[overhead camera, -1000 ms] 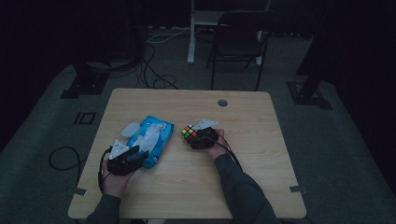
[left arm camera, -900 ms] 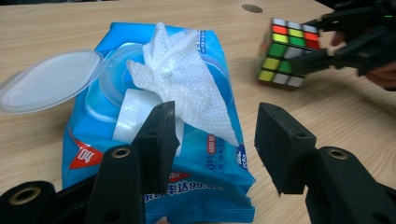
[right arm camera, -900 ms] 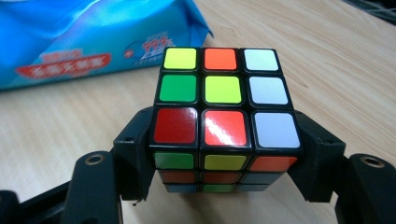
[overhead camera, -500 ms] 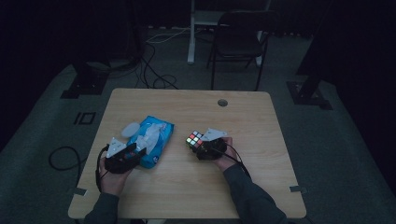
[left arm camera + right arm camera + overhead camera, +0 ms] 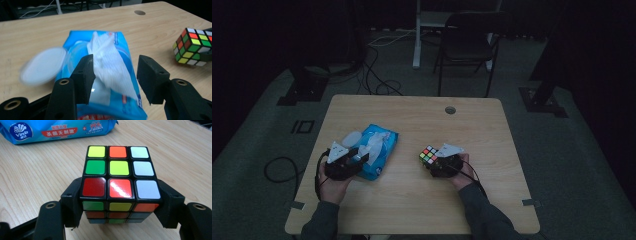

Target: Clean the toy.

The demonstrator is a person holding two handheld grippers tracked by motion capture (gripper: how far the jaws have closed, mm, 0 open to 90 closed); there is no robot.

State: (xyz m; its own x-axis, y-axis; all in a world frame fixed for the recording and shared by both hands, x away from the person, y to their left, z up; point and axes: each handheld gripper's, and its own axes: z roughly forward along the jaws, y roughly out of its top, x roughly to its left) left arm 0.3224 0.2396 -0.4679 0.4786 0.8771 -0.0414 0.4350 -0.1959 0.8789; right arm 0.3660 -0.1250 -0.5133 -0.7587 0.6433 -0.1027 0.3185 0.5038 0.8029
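From my station the high view is very dim; the room beyond the table [image 5: 412,200] falls to black. Both gripper views are bright. The round flip lid [image 5: 42,65] is blurred; glare marks one red sticker of the cube [image 5: 119,186]

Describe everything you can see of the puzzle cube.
The puzzle cube is a scrambled three-by-three with a black plastic frame and glossy stickers. Its top face shows yellow, orange and white; green, yellow and white; red, orange and white. It sits level between the jaws of the right gripper, which are shut on its two sides, just over the wooden table at its right half. The blue wipes pack lies apart, not touching it.
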